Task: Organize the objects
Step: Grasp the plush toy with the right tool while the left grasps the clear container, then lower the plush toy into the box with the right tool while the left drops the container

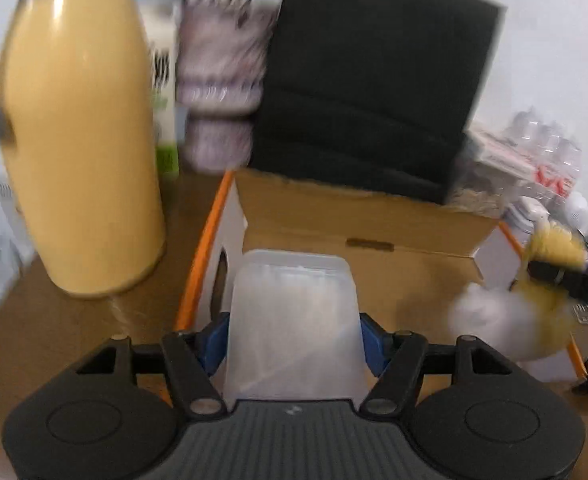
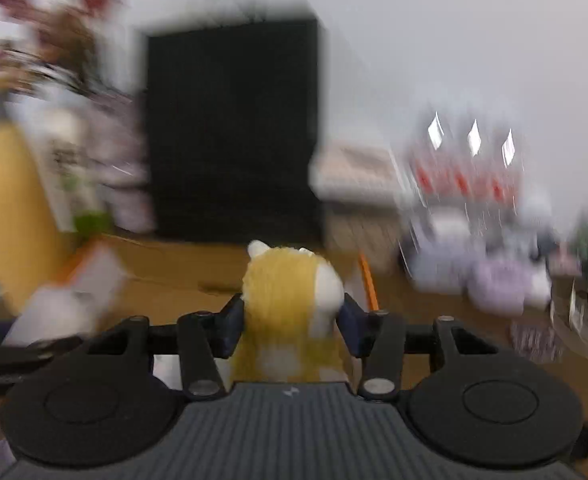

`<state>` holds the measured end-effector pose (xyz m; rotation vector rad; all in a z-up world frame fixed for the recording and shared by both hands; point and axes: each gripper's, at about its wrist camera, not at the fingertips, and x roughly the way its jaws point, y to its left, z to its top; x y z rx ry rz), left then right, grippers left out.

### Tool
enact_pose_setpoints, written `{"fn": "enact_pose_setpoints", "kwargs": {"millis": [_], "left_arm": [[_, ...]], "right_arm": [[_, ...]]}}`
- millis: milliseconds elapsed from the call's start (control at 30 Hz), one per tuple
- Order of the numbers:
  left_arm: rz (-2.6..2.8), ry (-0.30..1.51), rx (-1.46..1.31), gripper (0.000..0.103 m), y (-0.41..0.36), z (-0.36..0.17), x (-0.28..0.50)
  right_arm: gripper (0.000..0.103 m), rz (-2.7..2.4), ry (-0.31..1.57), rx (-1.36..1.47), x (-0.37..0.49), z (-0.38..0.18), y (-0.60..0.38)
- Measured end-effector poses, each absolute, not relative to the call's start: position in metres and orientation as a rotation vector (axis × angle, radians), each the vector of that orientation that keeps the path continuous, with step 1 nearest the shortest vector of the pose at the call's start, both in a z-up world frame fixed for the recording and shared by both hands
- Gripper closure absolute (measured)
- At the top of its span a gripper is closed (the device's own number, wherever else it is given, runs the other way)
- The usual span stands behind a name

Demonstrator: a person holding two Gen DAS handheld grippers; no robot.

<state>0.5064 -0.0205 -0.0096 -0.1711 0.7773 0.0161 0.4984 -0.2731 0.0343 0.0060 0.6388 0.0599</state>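
Landmark: cardboard box (image 1: 374, 216). Black bag (image 1: 374, 80) stands on its far side; yellow jug (image 1: 81, 140) stands left of it. Left gripper (image 1: 294, 344) clamps a translucent container (image 1: 294, 320) above the box's near edge. Right gripper (image 2: 289, 320) clamps a yellow plush toy (image 2: 289, 292) over the box's right end.

— What stood behind the desk (image 1: 73, 328)?

— A plain pale wall (image 1: 554, 40), evenly lit, with no hard shadows on it. The desk itself was brown.

— Anything against that wall?

— A big black block (image 1: 374, 80), boxy and dark, sat on a cardboard box (image 1: 374, 216). Left of it was a tall yellow jug (image 1: 81, 140) with a grey handle, and a pale patterned vase (image 1: 221, 80) holding stems. Off to the right, a pack of clear bottles (image 2: 470, 168) caught glints of light. The right wrist view was too blurred for more.
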Motion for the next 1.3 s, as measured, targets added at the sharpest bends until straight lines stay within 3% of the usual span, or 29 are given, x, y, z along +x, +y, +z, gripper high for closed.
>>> {"fn": "enact_pose_setpoints", "kwargs": {"millis": [133, 267, 333, 367, 400, 433, 633, 767, 867, 933, 1033, 1100, 1133, 1233, 1300], "left_arm": [[-0.005, 0.784, 0.039, 0.037, -0.03, -0.025, 0.505], [-0.031, 0.814, 0.067, 0.038, -0.033, -0.027, 0.504], [-0.027, 0.834, 0.041, 0.04, -0.028, -0.021, 0.501], [-0.025, 0.84, 0.023, 0.04, -0.025, -0.014, 0.496], [-0.023, 0.831, 0.004, 0.039, -0.021, -0.006, 0.491], [-0.027, 0.809, -0.014, 0.036, -0.016, 0.005, 0.482], [-0.026, 0.685, 0.007, 0.023, 0.0, 0.058, 0.44], [-0.048, 0.647, 0.029, 0.02, 0.0, 0.069, 0.43], [-0.076, 0.657, 0.044, 0.019, -0.003, 0.059, 0.437], [-0.088, 0.661, 0.044, 0.019, -0.003, 0.049, 0.444], [-0.07, 0.693, 0.029, 0.019, -0.003, 0.028, 0.467], [-0.061, 0.717, 0.012, 0.019, -0.002, 0.013, 0.48], [-0.059, 0.733, 0.0, 0.019, -0.002, 0.005, 0.486], [-0.063, 0.688, 0.06, 0.015, -0.011, -0.008, 0.488], [-0.08, 0.67, 0.126, 0.017, -0.019, -0.012, 0.489]], "right_arm": [[0.049, -0.051, 0.757, -0.019, 0.506, -0.017, -0.278], [0.047, -0.018, 0.808, 0.019, 0.485, -0.015, -0.279], [0.04, -0.007, 0.848, -0.004, 0.482, -0.015, -0.278], [0.042, -0.003, 0.857, -0.006, 0.485, -0.016, -0.279], [0.057, 0.006, 0.852, 0.028, 0.486, -0.014, -0.282], [0.061, 0.033, 0.838, 0.09, 0.481, -0.008, -0.289], [0.062, 0.09, 0.792, 0.072, 0.456, 0.041, -0.287], [0.061, 0.144, 0.923, 0.08, 0.479, 0.045, -0.295], [0.057, 0.168, 1.008, 0.041, 0.504, 0.03, -0.296], [0.044, 0.12, 1.049, -0.013, 0.519, 0.016, -0.292], [0.033, 0.062, 0.964, -0.056, 0.534, 0.007, -0.285], [0.036, 0.048, 0.939, -0.026, 0.542, -0.003, -0.283], [0.044, 0.043, 0.938, -0.029, 0.546, -0.009, -0.281], [0.053, 0.05, 0.906, -0.001, 0.553, -0.025, -0.283], [0.055, 0.063, 0.878, -0.037, 0.553, -0.029, -0.28]]}}
